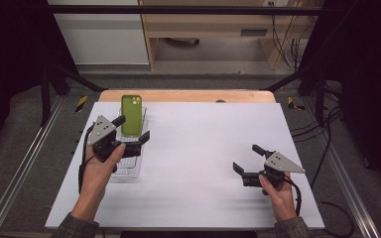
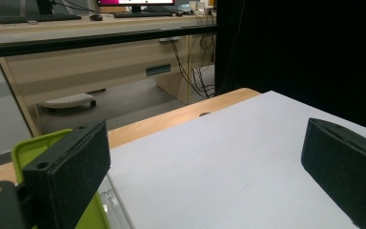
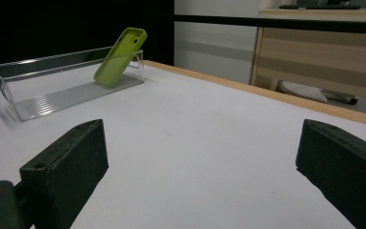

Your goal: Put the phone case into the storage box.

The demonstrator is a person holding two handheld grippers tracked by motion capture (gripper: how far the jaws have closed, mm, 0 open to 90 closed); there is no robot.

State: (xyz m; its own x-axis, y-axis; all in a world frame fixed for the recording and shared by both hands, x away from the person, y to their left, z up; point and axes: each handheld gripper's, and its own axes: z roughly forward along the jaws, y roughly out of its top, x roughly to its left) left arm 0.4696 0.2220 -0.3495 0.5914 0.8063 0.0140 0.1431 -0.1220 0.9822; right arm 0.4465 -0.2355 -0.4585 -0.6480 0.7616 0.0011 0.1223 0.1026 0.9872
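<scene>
right gripper [image 1: 248, 161] at 4 o'clock, jaws spread wide, holding nothing. left gripper [image 1: 132, 128] at 10 o'clock, also released, hovering just beside the green phone case [image 1: 131, 114], which leans upright in the clear tray [image 1: 129, 171]. risk: a nudge tips the case or slides the light tray on the smooth white board [image 1: 203, 158]. beyond at 12: wooden desk [image 1: 213, 22], cables.

A lime-green phone case [image 1: 131, 114] is leaning tilted against the far end wall of a clear plastic tray [image 1: 129, 171] (a long, narrow, ribbed-floor one), its camera cutout uppermost. The tray is sitting on the left side of the white worktop [image 1: 198, 163].
</scene>
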